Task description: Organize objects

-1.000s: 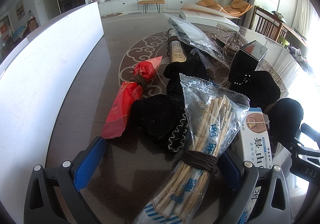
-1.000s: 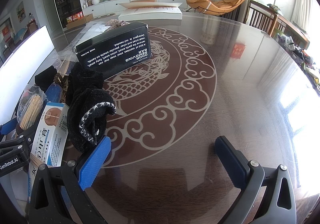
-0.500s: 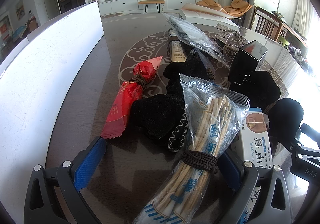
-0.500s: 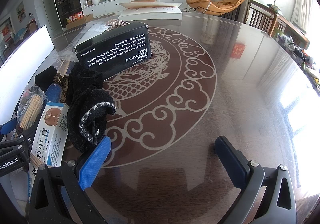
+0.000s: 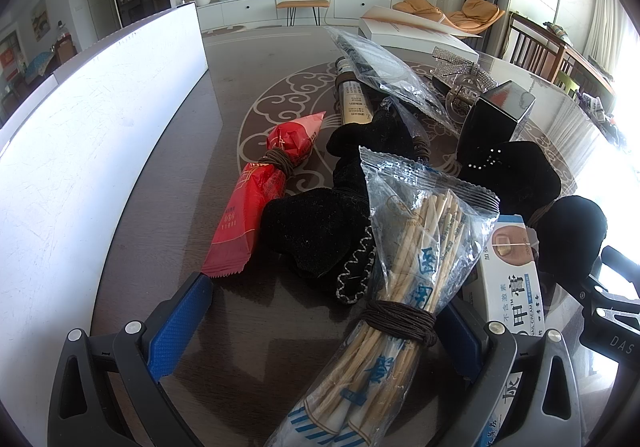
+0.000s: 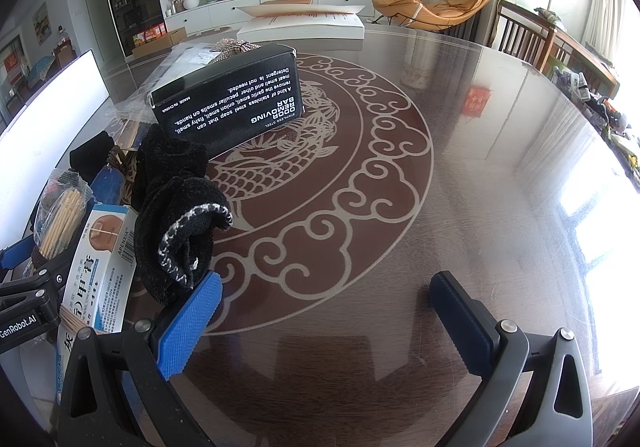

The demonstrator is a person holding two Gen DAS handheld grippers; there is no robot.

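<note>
Black sock (image 6: pixel 176 215) beside right gripper (image 6: pixel 328 311)

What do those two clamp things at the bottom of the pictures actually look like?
Each is a hand-held gripper with two dark grey plastic arms with cut-out openings and silver screws, tipped with blue ribbed rubber pads. That holds for the left gripper and the right gripper. Seen from the right wrist view, the left one's black body bears white lettering ending "GenRobot.AI". No cables, hands or sleeves are visible.
</note>
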